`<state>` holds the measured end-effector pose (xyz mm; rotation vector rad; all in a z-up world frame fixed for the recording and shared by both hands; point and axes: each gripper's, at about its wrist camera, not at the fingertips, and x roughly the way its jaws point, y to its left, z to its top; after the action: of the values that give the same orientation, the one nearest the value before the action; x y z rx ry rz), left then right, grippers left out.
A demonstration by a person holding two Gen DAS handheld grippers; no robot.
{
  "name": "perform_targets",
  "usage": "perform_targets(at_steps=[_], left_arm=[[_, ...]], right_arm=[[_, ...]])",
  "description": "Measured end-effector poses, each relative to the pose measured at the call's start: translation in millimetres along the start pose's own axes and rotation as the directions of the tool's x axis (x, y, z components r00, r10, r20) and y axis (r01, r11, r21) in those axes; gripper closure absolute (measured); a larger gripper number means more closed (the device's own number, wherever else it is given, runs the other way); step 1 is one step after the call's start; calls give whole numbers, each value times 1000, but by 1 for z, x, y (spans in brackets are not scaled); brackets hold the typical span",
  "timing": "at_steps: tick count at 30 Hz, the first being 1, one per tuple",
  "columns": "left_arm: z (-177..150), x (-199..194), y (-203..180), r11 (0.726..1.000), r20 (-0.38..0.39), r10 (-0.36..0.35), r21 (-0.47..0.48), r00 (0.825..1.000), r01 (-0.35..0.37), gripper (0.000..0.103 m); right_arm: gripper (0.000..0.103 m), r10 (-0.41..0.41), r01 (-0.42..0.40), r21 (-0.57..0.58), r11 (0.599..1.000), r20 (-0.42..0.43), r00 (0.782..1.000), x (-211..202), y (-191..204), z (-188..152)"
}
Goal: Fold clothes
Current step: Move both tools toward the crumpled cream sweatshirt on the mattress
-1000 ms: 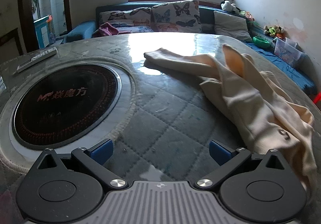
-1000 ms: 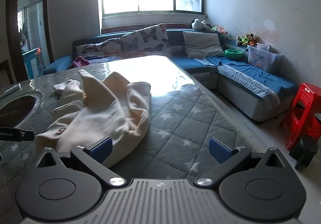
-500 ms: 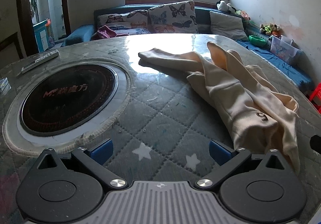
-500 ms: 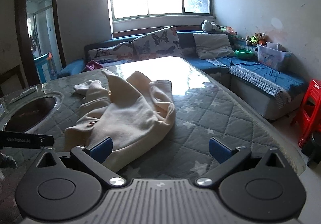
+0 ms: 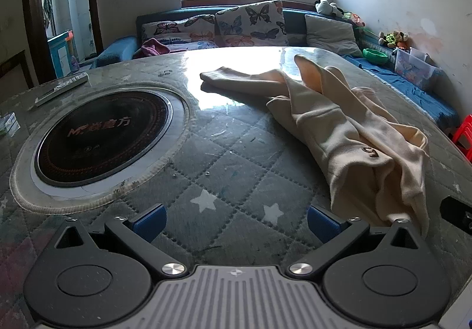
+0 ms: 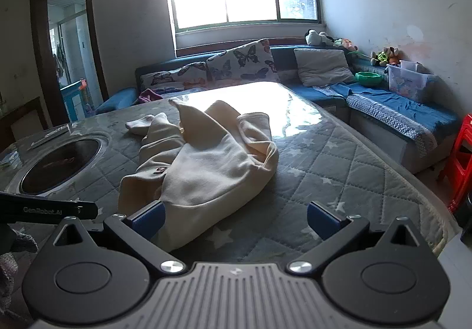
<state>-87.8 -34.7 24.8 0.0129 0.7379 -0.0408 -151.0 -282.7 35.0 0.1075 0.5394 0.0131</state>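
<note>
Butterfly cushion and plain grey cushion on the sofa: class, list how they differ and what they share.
The butterfly cushion is pale with coloured butterflies; the grey cushion has no pattern. The butterfly cushion looks larger and sits nearer the window's middle; the grey cushion sits toward the corner. Both lean upright against the sofa back.

Cream garment point(image 5: 348, 134) point(image 6: 206, 158), soft knit, lies crumpled and unfolded on the quilted table point(image 5: 224, 169), right of the round cooktop point(image 5: 100, 134). One sleeve stretches flat toward the cooktop's far side, cuff in the window glare. Body bunched in thick folds, one fold peaking upward. Small dark logo on the near fold.
</note>
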Motion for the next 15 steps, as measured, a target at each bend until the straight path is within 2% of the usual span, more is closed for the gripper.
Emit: perform_targets(at_steps=[15], left_arm=[[-4,-12,-10,999,14,-1,38,1000,1,0]], right_arm=[[0,16,-16,-9,1000,-2,1000,-6,4,-3]])
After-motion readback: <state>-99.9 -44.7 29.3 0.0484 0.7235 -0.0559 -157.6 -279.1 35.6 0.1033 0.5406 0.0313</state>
